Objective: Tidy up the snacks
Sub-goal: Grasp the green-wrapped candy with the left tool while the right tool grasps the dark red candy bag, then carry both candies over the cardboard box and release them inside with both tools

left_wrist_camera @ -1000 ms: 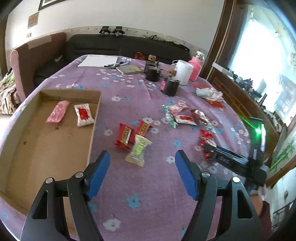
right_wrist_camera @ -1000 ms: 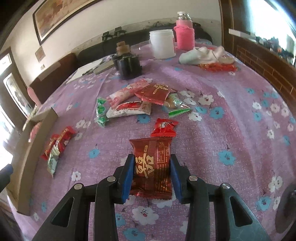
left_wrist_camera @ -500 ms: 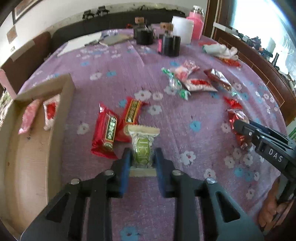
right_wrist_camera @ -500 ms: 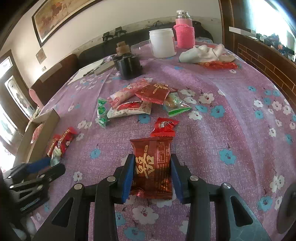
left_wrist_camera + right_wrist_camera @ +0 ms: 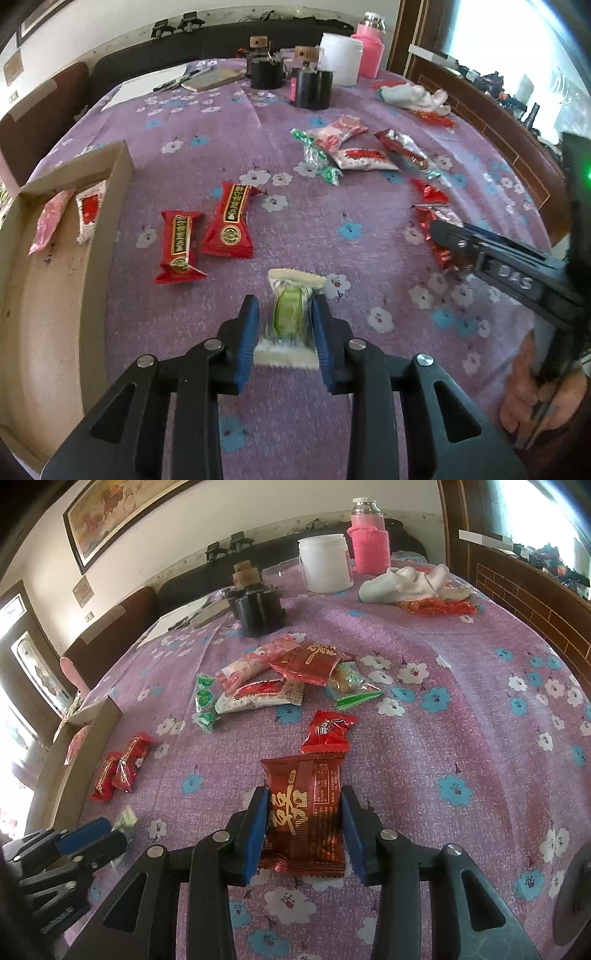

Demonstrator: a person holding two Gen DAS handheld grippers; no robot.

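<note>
The left gripper point(image 5: 284, 317) has its fingers grasping the green snack point(image 5: 289, 319), after just easing slightly. At its 3 o'clock, the right gripper point(image 5: 304, 812) clenches the dark red packet point(image 5: 304, 805).

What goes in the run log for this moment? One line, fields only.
left gripper: shut on green snack | right gripper: shut on dark red packet | cardboard box: two snacks inside | next: likely box

Both tongs angle downward, the left tongs point(image 5: 285, 330) clamped on a green snack point(image 5: 290, 317) after closing and easing slightly apart, the right tongs point(image 5: 303, 821) pinching a dark red packet point(image 5: 304, 805).
</note>
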